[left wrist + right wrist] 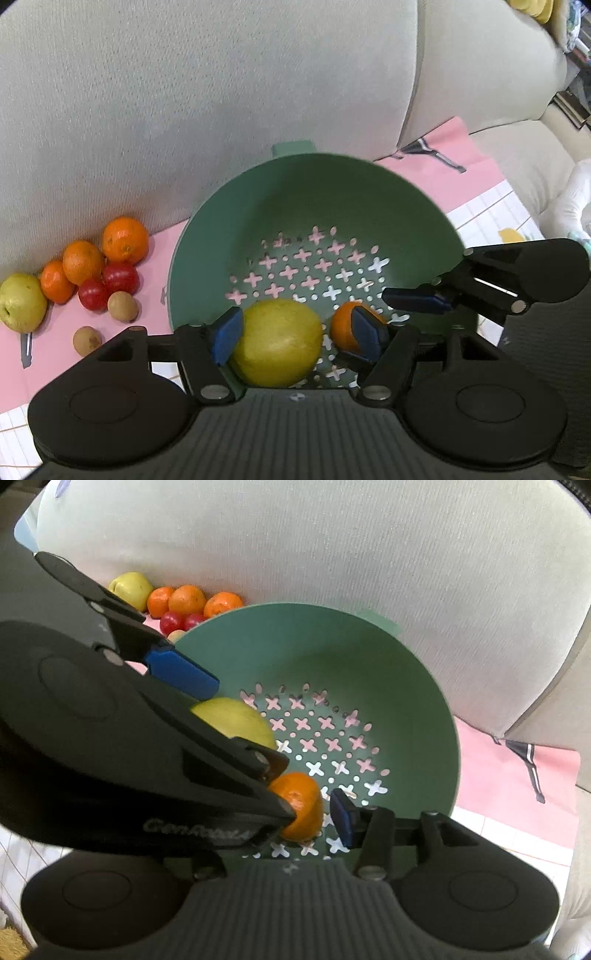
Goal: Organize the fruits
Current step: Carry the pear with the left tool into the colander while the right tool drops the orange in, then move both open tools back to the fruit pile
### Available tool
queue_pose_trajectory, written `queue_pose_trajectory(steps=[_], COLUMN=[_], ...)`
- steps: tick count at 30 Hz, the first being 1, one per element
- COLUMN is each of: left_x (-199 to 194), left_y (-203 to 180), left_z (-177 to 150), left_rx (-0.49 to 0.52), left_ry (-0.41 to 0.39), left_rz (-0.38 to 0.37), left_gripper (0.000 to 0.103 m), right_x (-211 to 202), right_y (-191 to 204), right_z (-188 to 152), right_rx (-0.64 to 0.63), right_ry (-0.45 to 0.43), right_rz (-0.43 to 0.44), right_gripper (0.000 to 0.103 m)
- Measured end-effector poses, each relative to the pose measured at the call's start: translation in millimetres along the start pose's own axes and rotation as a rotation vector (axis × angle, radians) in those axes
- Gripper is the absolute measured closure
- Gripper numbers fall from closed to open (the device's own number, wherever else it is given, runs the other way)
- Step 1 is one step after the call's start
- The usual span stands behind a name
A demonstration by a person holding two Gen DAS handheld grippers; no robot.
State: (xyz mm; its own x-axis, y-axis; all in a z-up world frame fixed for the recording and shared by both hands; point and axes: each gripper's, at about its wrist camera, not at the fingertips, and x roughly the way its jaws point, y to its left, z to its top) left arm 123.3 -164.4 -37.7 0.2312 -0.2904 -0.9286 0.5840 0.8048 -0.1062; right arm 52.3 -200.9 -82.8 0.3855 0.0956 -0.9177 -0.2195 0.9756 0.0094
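A green colander (pixel 369 195) (pixel 369 657) stands on a pink cloth against a sofa back. Inside it lie a yellow-green apple (pixel 277 343) (pixel 236 720) and an orange (pixel 345 328) (pixel 301 806). My left gripper (pixel 295 334) is open over the colander, its blue pads on either side of the apple, apart from it on the right. My right gripper (pixel 314 812) is open with the orange between its fingers; its left finger is hidden behind the left gripper's body (pixel 110 720). The right gripper also shows in the left wrist view (pixel 480 288).
Left of the colander lies a fruit pile: three oranges (pixel 123 240) (pixel 186 600), two red fruits (pixel 120 278) (pixel 171 622), two brown kiwis (pixel 123 306), and a yellow-green apple (pixel 22 301) (pixel 131 587). The sofa back (pixel 221 92) rises directly behind.
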Motion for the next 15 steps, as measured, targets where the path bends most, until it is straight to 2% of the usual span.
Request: queue_pose_trajectory(steps=[4, 11, 15], left_x=[-14.3, -48.6, -69.4], left_y=[-1.1, 6.2, 16.7], left_z=[-1.7, -11.5, -21.4], left_rx=[-0.007, -0.054, -0.083], left_ry=[-0.041, -0.162, -0.230], left_rz=[0.003, 0.011, 0.040], left_gripper=[0.025, 0.025, 0.025], right_x=[-7.7, -29.2, -41.9], right_y=[-0.4, 1.6, 9.7], right_z=[-1.5, -10.1, -14.4], right_rx=[0.018, 0.062, 0.085], right_ry=[-0.028, -0.138, -0.217], right_rz=[-0.028, -0.048, -0.078], right_gripper=[0.049, 0.048, 0.046])
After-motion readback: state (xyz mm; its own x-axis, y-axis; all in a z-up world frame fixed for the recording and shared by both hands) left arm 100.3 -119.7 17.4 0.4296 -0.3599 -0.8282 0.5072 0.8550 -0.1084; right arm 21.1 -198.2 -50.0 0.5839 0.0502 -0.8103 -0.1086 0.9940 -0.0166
